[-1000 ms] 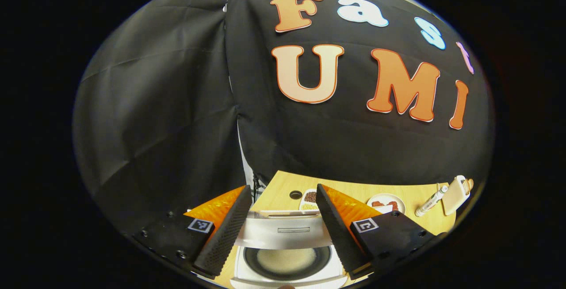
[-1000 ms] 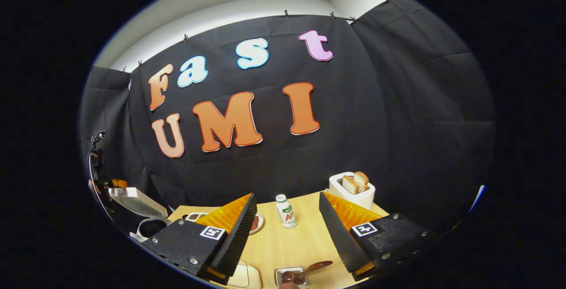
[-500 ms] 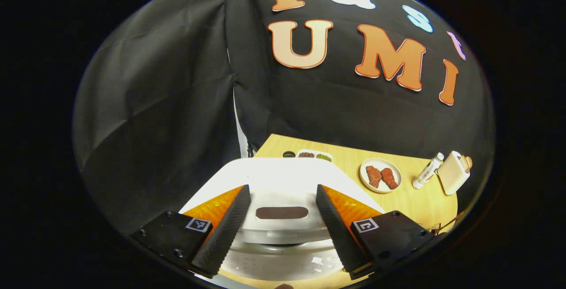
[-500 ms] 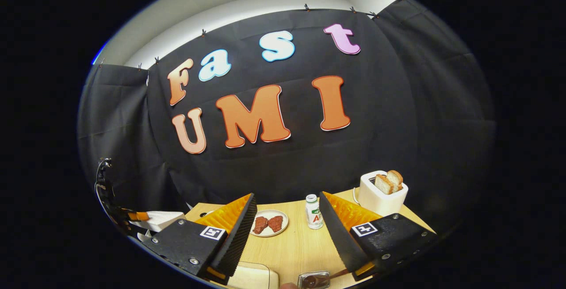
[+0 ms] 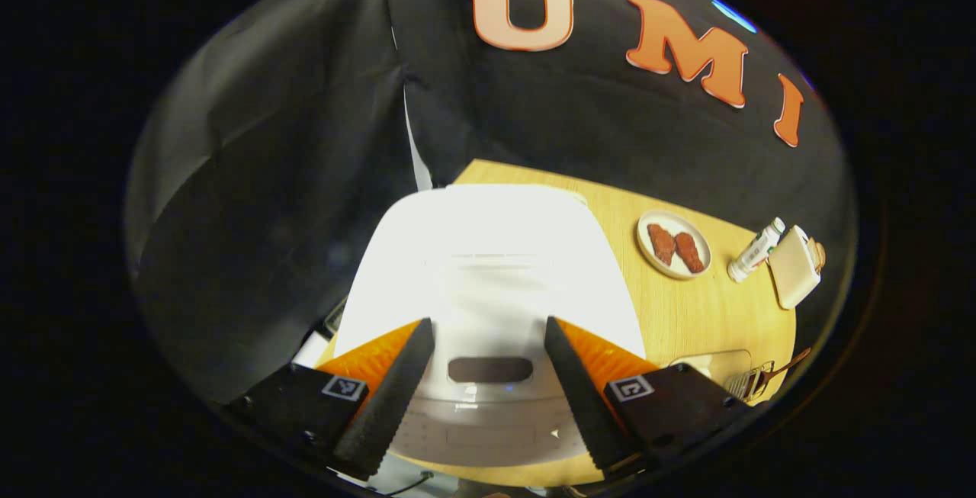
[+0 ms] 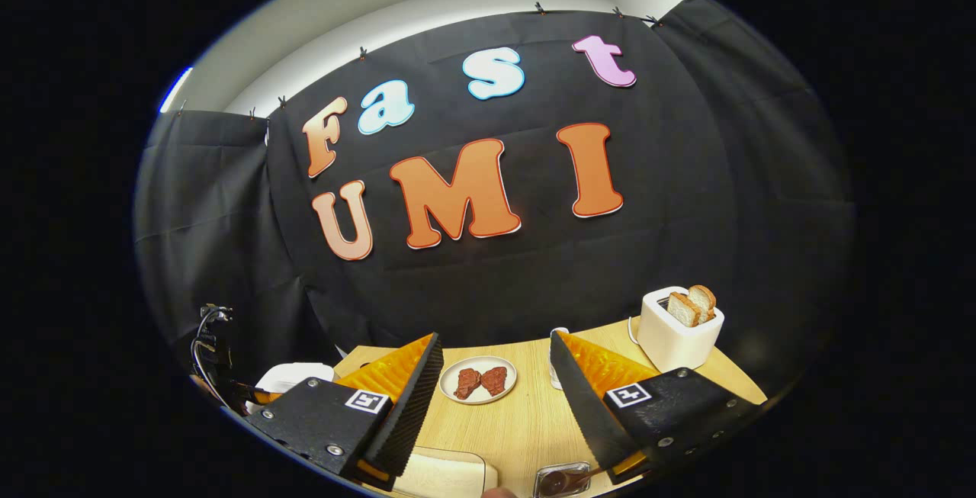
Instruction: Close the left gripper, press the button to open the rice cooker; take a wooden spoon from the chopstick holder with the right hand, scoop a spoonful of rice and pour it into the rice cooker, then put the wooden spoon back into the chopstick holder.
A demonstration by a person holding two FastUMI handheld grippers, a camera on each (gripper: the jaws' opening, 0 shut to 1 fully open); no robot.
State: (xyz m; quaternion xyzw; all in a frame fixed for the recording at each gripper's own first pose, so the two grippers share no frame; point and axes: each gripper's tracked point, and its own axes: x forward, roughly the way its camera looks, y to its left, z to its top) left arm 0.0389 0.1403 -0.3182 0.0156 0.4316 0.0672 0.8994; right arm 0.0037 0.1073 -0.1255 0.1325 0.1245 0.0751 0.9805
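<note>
Rice cooker lid down beneath the spread left hand-held gripper; right hand-held gripper spread over the surface.

In the left gripper view, the left hand-held gripper (image 5: pixel 488 391) hangs with its fingers apart, pinching nothing, above the white rice cooker (image 5: pixel 488 269), whose lid lies closed and whose dark oval button (image 5: pixel 490 369) sits between the fingers. Ahead and to its right on the wooden surface (image 5: pixel 686 315) are a plate of brown meat pieces (image 5: pixel 674 243), a small bottle (image 5: pixel 755 249) and a toaster (image 5: pixel 793 266). In the right gripper view, the right hand-held gripper (image 6: pixel 496 399) is likewise spread and empty; the chopstick holder (image 6: pixel 563 479) with the wooden spoon (image 6: pixel 568 477) in it lies just below its right finger.
</note>
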